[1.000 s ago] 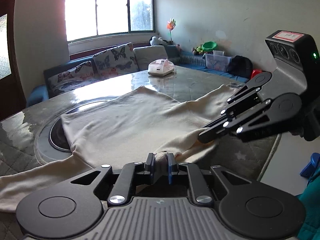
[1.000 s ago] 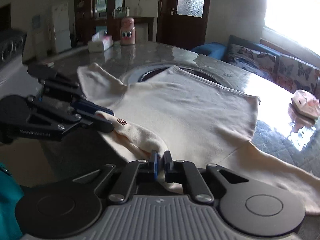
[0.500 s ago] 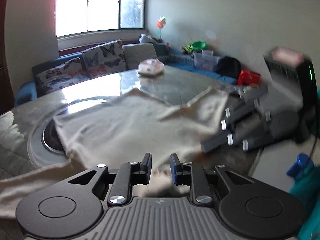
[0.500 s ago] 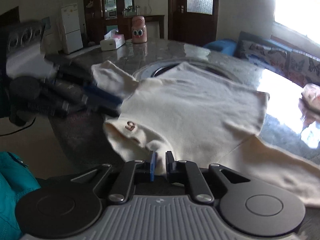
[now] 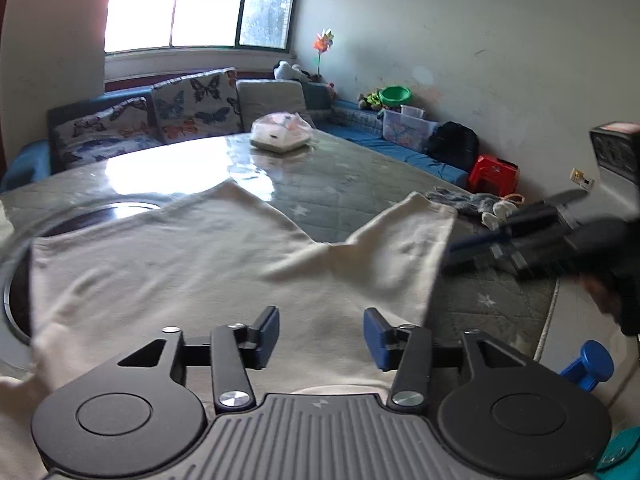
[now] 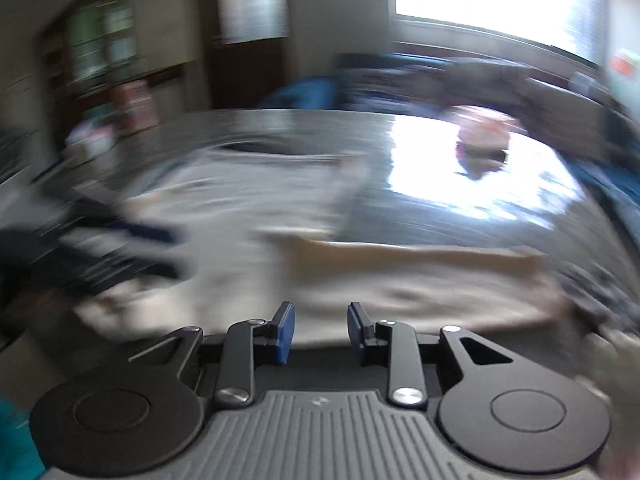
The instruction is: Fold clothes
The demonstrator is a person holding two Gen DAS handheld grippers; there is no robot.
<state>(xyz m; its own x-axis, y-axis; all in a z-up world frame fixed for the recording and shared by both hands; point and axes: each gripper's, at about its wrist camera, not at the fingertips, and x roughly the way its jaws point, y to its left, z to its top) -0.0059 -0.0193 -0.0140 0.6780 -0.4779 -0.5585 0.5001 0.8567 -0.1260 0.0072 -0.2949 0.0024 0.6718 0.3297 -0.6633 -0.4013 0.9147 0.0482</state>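
A cream long-sleeved top (image 5: 180, 264) lies spread flat on the table (image 5: 352, 188), one sleeve (image 5: 404, 248) folded up at the right. My left gripper (image 5: 320, 336) is open and empty just above the garment's near edge. My right gripper (image 6: 320, 330) is open and empty, and its view is heavily blurred; the cream top (image 6: 256, 232) lies ahead of it. In the left wrist view the right gripper (image 5: 516, 236) shows blurred at the right, beside the sleeve's edge. The left gripper (image 6: 104, 248) appears as a dark blur at the left of the right wrist view.
A white and pink bundle (image 5: 280, 136) sits at the far side of the table. A round inset ring (image 5: 16, 280) lies in the table under the garment's left part. A sofa with butterfly cushions (image 5: 160, 116) stands behind. A grey cloth (image 5: 464, 200) lies at the table's right edge.
Both grippers have let go of the folded collar edge and opened. The garment now lies flat. Both grippers have pulled back, the right one moving fast to the right.
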